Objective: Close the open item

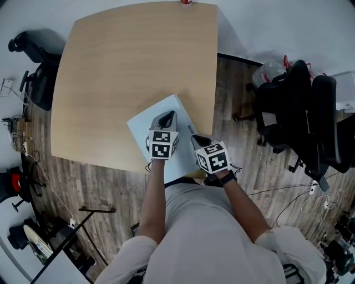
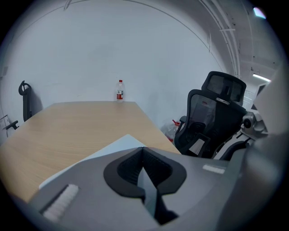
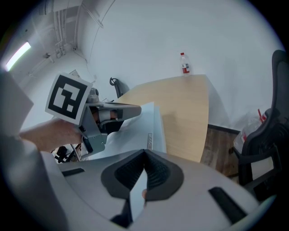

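The top edge cuts the bottle; the left gripper hides part of the white item, perhaps a laptop.

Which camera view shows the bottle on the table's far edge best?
The left gripper view: the bottle stands whole, upright and near the picture's middle. The right gripper view also shows it whole, but high up and leaning with the lens. The head view catches only a red sliver of it at the top edge.

The pale blue-white flat rectangular item lies on the near edge of the wooden table, just below the frame's centre, turned diagonally. In the right gripper view it shows left of centre as a flat slab.
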Action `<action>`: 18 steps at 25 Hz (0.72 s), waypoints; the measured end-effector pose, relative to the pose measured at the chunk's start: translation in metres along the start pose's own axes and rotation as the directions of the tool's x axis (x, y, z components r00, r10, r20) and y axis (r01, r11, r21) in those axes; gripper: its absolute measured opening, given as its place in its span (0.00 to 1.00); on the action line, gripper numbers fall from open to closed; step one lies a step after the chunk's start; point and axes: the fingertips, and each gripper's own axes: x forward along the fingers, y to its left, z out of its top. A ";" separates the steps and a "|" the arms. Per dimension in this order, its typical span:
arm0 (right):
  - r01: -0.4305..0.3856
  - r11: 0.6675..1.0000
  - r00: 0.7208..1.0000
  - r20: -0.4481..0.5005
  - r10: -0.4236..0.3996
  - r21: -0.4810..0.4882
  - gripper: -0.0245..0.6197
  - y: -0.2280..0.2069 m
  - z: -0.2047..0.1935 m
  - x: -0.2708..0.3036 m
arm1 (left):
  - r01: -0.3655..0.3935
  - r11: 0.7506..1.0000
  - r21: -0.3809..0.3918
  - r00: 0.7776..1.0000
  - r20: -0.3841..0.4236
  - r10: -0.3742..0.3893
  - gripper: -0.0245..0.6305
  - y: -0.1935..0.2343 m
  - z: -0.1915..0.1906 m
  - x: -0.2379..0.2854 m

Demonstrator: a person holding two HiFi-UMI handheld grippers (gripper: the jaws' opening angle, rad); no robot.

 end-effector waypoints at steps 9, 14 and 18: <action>-0.012 0.999 0.999 -0.031 0.013 0.035 0.06 -0.009 -0.007 0.007 | 0.005 1.000 -0.011 1.000 -0.018 -0.005 0.05 0.001 -0.007 0.010; -0.018 0.998 0.999 -0.032 0.020 0.061 0.06 -0.012 -0.011 0.011 | -0.003 1.000 -0.014 0.999 -0.032 0.002 0.05 0.002 -0.012 0.012; -0.016 0.998 0.999 -0.040 0.019 0.064 0.06 -0.014 -0.013 0.014 | -0.002 1.000 -0.012 0.999 -0.045 0.002 0.05 0.003 -0.015 0.015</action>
